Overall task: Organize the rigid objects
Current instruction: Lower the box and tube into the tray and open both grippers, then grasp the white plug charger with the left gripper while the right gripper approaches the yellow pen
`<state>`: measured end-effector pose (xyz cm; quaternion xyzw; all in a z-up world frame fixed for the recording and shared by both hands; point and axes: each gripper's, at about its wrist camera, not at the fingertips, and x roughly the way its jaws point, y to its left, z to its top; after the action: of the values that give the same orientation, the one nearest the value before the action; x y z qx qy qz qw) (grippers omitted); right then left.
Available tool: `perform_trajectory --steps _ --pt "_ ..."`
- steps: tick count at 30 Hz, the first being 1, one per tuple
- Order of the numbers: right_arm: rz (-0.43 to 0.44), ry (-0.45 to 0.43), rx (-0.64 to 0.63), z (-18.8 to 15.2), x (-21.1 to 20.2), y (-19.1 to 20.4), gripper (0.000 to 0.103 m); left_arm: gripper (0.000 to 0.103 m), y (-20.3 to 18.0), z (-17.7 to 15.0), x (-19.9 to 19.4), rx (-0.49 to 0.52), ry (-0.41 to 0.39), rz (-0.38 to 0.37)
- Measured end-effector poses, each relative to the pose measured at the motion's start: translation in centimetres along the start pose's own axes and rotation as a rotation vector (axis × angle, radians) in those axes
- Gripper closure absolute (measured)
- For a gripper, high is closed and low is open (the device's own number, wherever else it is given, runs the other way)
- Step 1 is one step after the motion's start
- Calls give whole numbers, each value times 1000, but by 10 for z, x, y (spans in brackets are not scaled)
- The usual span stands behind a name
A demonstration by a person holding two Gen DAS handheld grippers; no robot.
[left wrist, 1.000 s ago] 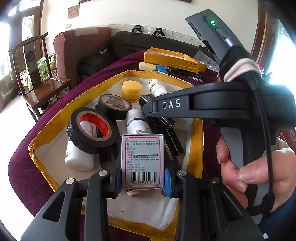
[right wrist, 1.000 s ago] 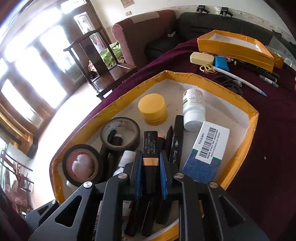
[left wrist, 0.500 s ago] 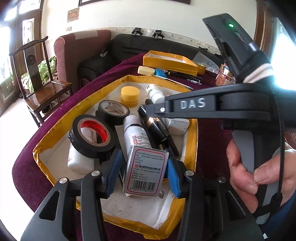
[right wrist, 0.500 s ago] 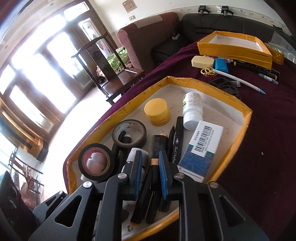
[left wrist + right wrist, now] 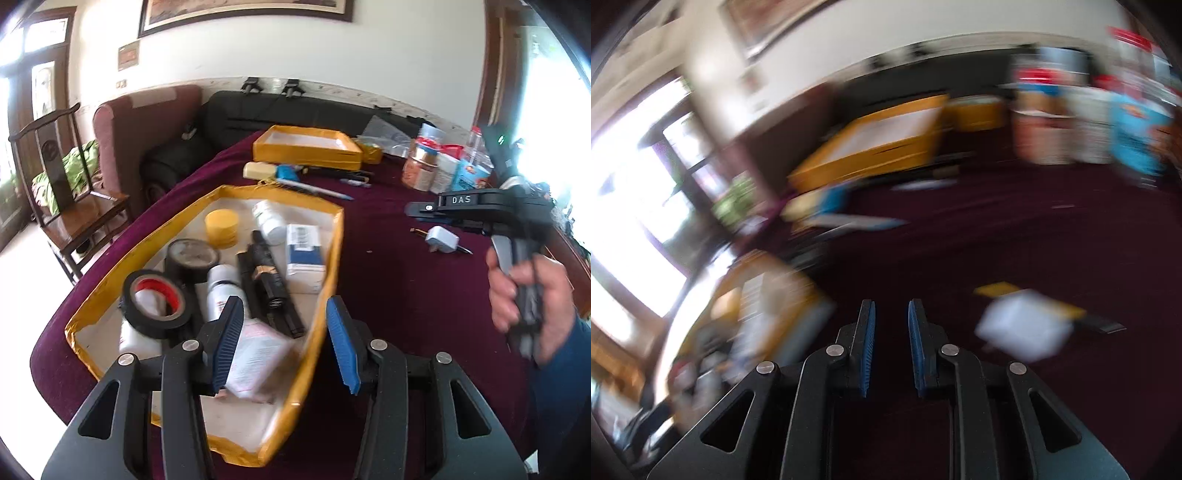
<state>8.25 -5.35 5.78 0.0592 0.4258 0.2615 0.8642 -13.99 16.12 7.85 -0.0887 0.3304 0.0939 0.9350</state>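
This looks like a living room in a home. At ten o'clock stands a dark wooden chair (image 5: pixel 55 173), beside it a red armchair (image 5: pixel 140 129) and a black sofa (image 5: pixel 295 110). At twelve o'clock a framed picture (image 5: pixel 243 11) hangs on the wall. The table (image 5: pixel 406 295) has a purple cloth; the right view is too blurred to add anything.

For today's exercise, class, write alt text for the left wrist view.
The open left gripper hovers over the near end of a yellow-edged tray of tape rolls, bottles and boxes on a maroon cloth; a hand at right holds the other gripper.
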Motion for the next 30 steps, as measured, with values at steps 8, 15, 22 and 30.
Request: perform_trajectory --steps 8,15,22,30 --pt "-32 51 116 7 11 -57 86 58 -26 -1 6 54 25 -33" --pt "367 225 161 -11 -26 -35 79 58 -42 -1 10 97 48 -49" --pt "182 70 257 -12 -51 -104 76 27 -79 17 18 186 66 -138" --pt "126 -33 394 -24 -58 -172 76 26 -170 49 77 343 143 -184"
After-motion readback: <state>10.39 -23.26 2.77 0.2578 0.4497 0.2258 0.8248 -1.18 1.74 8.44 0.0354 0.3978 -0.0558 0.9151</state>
